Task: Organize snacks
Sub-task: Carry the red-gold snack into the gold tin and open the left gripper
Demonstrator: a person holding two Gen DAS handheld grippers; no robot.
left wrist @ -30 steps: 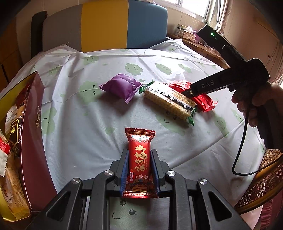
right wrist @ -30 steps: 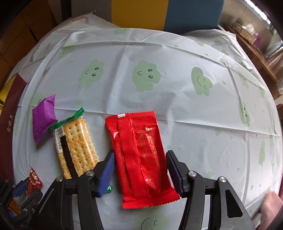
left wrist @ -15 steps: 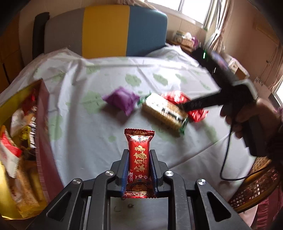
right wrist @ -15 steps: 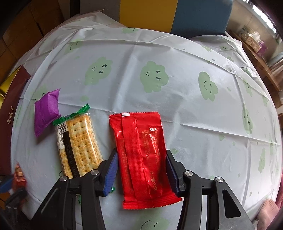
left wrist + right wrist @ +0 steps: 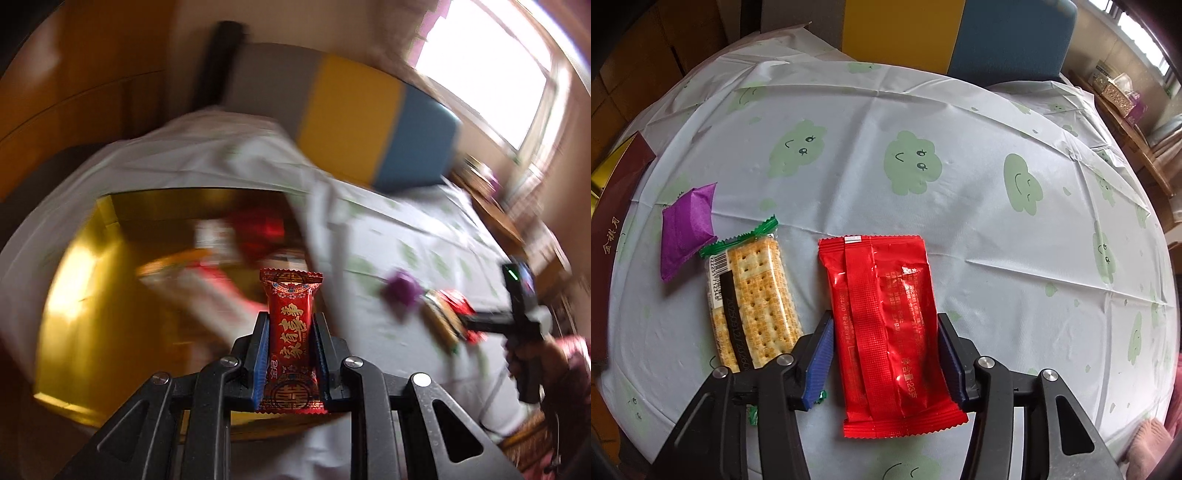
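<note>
so the left gripper (image 5: 290, 354) is clamped on a small red candy (image 5: 290, 332), held over the gold box (image 5: 85, 295), looks like drop-off time. the right gripper (image 5: 884, 354) has just been closing around the red packet (image 5: 886, 332) lying on the tablecloth (image 5: 960, 206), crackers (image 5: 753, 299) just beside it. box looks crowded but blurry, aim for the bare gold floor.

Tablecloth (image 5: 960, 122): pale, printed with green smiling clouds, creased; fills the centre of the right wrist view. Chair (image 5: 1008, 33): upper edge, backrest in yellow and blue panels; a grey panel also shows in the left wrist view. Window (image 5: 491, 70): upper right, left wrist view, bright. Tissue box (image 5: 1117, 92): upper right, on a wooden ledge (image 5: 1134, 129).
</note>
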